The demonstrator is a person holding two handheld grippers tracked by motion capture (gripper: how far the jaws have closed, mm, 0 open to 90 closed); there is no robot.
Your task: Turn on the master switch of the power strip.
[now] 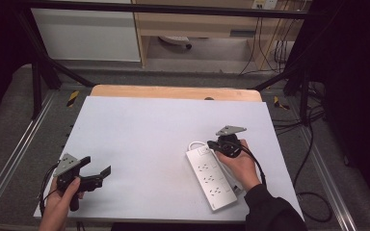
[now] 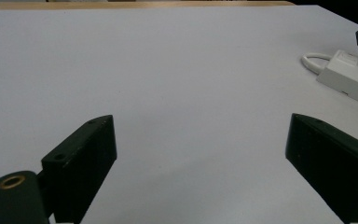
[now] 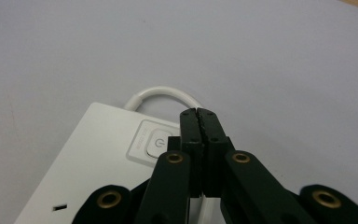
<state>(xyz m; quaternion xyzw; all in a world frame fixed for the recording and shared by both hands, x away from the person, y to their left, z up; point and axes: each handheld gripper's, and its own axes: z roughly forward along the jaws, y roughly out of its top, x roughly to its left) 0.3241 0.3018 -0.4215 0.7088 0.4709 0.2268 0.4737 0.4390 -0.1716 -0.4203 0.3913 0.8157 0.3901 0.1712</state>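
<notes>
A white power strip lies on the white table top at the right, its white cable looping out at the far end. In the right gripper view the strip shows its power button and the cable loop behind it. My right gripper hovers over that switch end; its jaws are shut flat together with nothing between them, tips just beside the button. My left gripper rests at the near left with jaws spread wide and empty. The strip appears far right there.
The table's wooden far edge lies beyond the white top. A metal frame, cables on the floor and a cabinet stand around the table.
</notes>
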